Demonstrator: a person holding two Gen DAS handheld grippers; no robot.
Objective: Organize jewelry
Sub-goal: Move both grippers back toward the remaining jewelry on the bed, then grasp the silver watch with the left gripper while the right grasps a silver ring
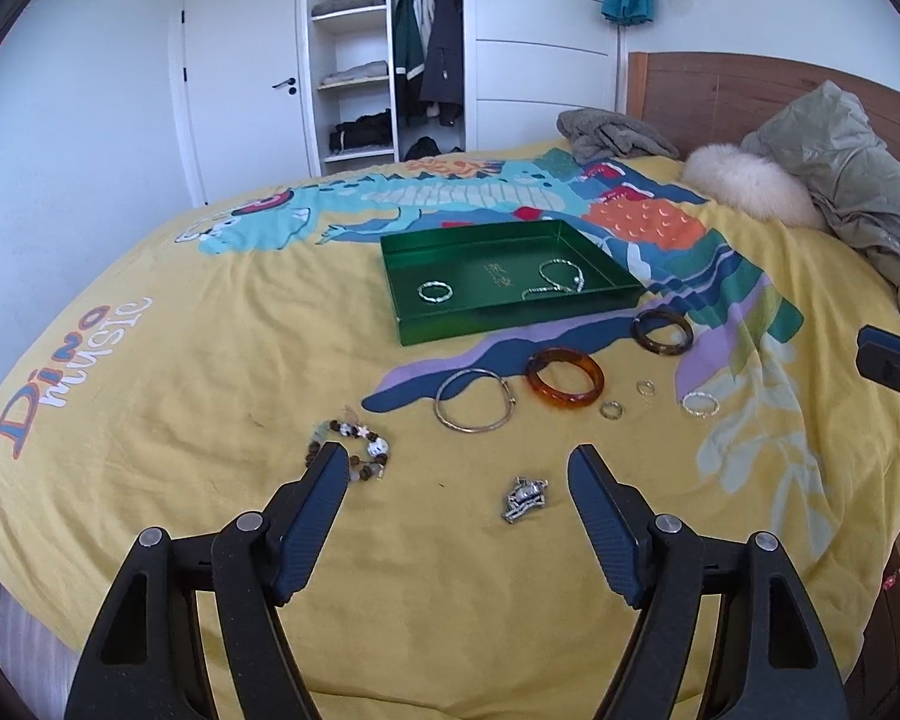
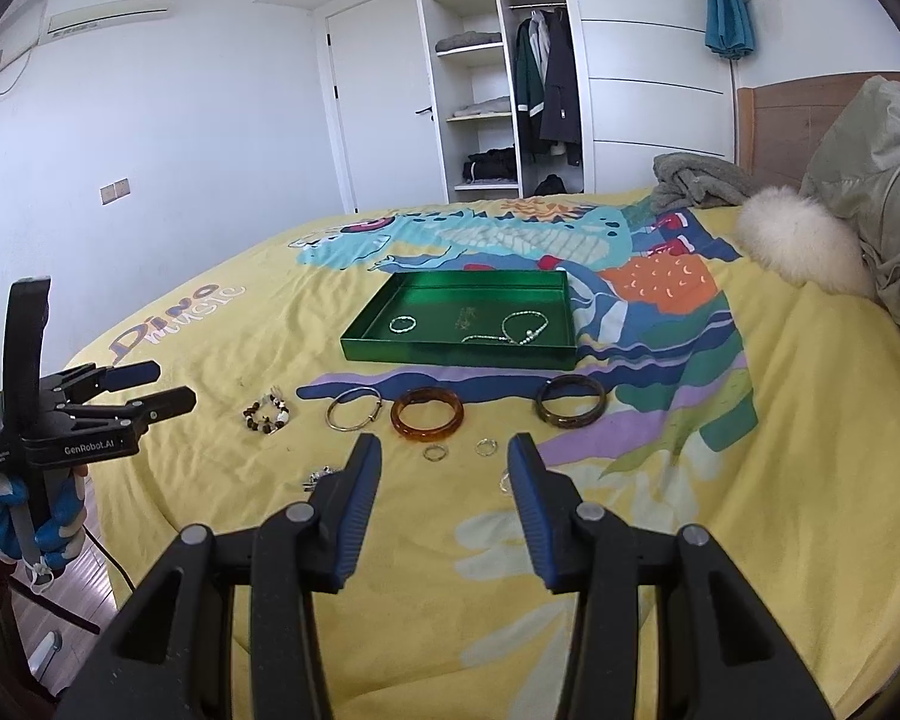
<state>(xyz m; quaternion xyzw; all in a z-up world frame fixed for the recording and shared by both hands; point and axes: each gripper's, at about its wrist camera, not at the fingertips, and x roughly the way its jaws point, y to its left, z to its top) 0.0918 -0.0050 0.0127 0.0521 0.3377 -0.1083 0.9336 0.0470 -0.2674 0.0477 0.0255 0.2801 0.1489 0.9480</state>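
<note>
A green tray (image 1: 426, 330) (image 2: 450, 357) lies on the yellow bedspread and holds a silver ring and a silver chain bracelet (image 1: 555, 279) (image 2: 519, 327). In front of it lie a beaded bracelet (image 1: 354, 450) (image 2: 267, 411), a thin silver bangle (image 1: 474, 401) (image 2: 354, 408), an amber bangle (image 1: 565, 379) (image 2: 427, 414), a dark bangle (image 1: 662, 331) (image 2: 570, 401), small rings (image 1: 611, 409) (image 2: 435, 452) and a silver charm (image 1: 525, 498) (image 2: 318, 476). My left gripper (image 1: 456, 459) (image 2: 168, 387) hangs open over the charm and holds nothing. My right gripper (image 2: 444, 447) is open above the small rings, empty.
A fluffy white cushion (image 1: 750, 183) (image 2: 801, 246), a grey garment (image 1: 618, 135) and a pale green jacket (image 1: 840, 156) lie near the wooden headboard. An open wardrobe (image 1: 384, 54) stands behind the bed. A gloved hand (image 2: 36, 516) holds the left gripper off the bed's left edge.
</note>
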